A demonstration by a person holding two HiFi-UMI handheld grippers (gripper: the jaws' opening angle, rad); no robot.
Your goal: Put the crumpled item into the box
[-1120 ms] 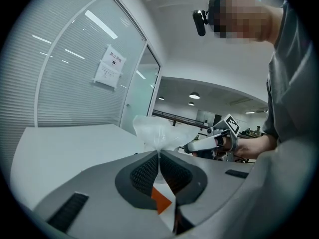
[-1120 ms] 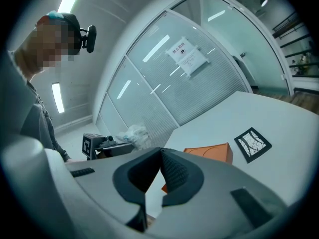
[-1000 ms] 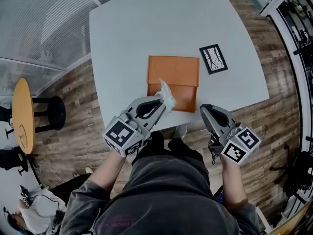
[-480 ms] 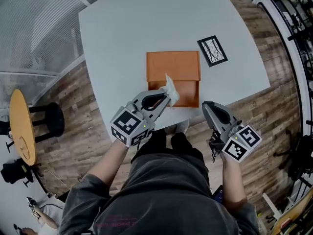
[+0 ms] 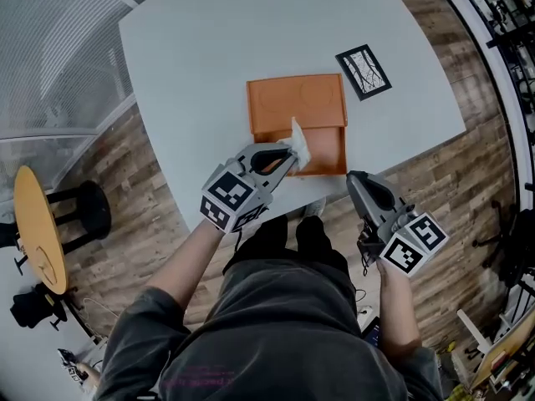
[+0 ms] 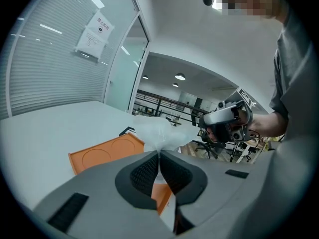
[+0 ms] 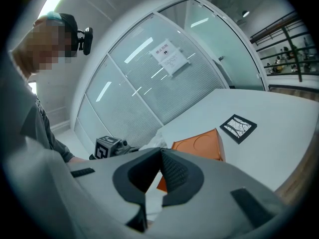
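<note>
Desk (image 5: 209,40) bears an orange box (image 5: 297,107). My left hand-held gripper (image 5: 291,157) clamps the crumpled white item (image 5: 299,140) at its 6 o'clock; right hand-held gripper (image 5: 352,178) closed.

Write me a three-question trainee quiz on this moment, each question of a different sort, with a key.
1. Multiple choice: what does the left hand-held gripper pinch? A) the crumpled white item B) a spoon C) nothing
2. True or false: the right hand-held gripper rests inside the orange box.
3. Fill in: in the head view, the black-bordered card lies on the table to the box's ____.

Key: 1 A. 2 false: its jaws are together with nothing between them, and it is held off the table's near edge. 3 right.
</note>
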